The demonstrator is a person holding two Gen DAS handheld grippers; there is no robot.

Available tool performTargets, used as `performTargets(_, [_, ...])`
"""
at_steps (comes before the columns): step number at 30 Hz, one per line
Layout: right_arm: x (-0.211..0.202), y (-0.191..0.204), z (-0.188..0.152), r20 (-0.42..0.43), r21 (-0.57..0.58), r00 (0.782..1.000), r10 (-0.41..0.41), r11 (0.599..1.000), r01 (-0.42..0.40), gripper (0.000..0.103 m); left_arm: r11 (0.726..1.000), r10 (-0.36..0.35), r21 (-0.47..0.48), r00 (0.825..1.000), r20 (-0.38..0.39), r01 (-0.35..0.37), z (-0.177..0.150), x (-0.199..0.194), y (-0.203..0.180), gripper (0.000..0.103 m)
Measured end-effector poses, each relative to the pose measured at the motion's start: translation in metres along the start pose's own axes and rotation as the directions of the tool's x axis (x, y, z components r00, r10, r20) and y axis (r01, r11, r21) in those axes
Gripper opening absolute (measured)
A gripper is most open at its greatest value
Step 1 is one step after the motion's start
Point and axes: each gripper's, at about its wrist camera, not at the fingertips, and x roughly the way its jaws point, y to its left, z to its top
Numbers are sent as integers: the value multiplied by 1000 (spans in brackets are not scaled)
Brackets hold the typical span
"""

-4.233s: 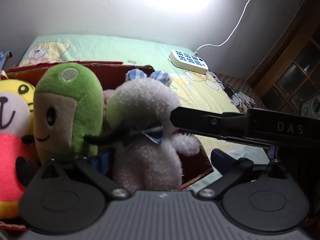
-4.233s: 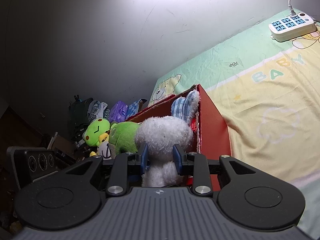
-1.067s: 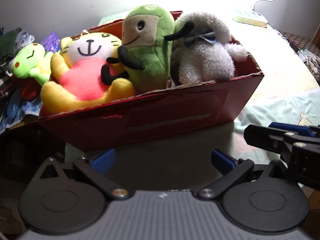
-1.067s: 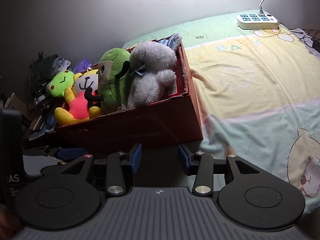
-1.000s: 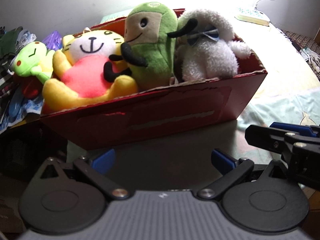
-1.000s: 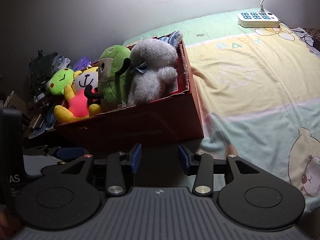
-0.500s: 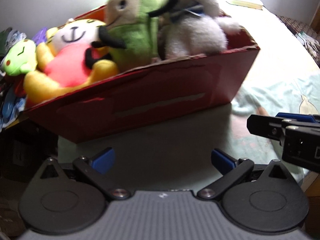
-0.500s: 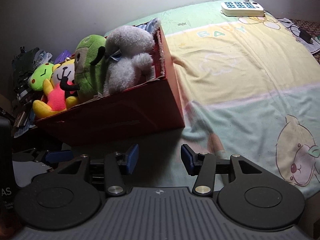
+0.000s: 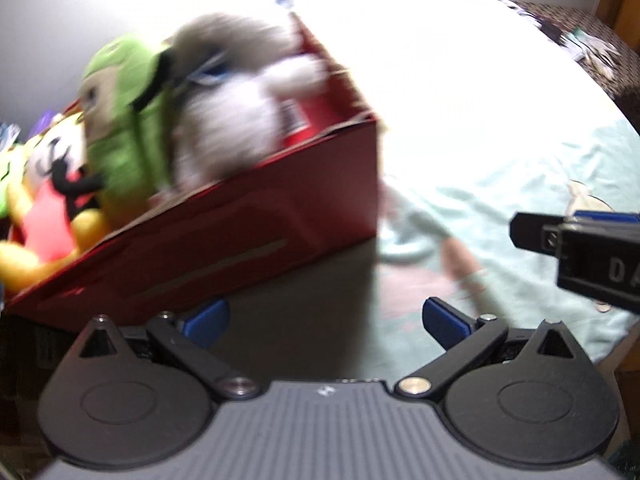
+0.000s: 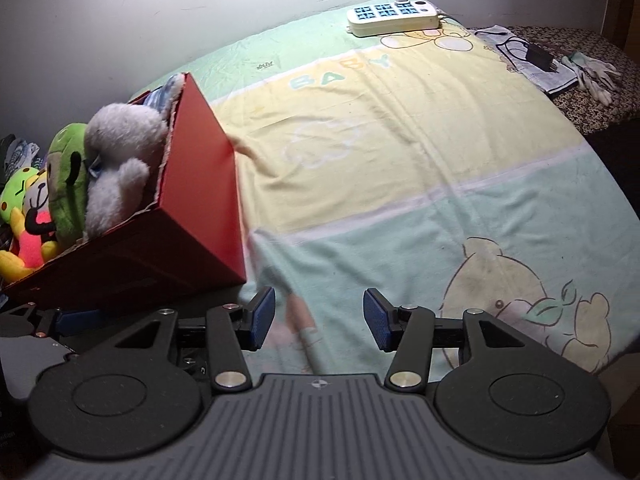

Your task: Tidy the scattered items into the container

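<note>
- At about nine o'clock of the right wrist view, the red box (image 10: pixel 192 184) was seen on the bed sheet (image 10: pixel 400 152), filled with soft toys.
- From left to right a yellow toy (image 10: pixel 24 248), a green toy (image 10: pixel 68 184) and a white plush (image 10: pixel 116 160) were packed inside it, tight against each other.
- No loose toy was seen on the sheet, so the tidying was judged almost or fully done; only the power strip (image 10: pixel 394 18) at twelve o'clock and some gloves (image 10: pixel 592 72) at two o'clock lay there, well apart from the box.
- The left gripper (image 9: pixel 324 320) was held with its jaws wide apart and nothing between them.
- The right gripper (image 10: pixel 318 320) had just been opening its jaws; they stood about half apart, and nothing was held, only the sheet was seen between the pads.
</note>
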Motion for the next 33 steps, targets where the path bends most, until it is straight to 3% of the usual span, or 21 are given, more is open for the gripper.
performTargets(14, [1,-41,22,25,50,999,-37,998,36,53,998,-42,41,999,-9,43,31,3,-41,102])
performTargets(25, [-5,-29,44,87,7,996,-30,1000,29,55,996,-84,0,996,18,84,52,-13,-29,102])
performTargets(33, [-14,-10,59,138,-19,990,-2,1000,4,59,984,-173,-23,984,29,174,62,-36,-10,102])
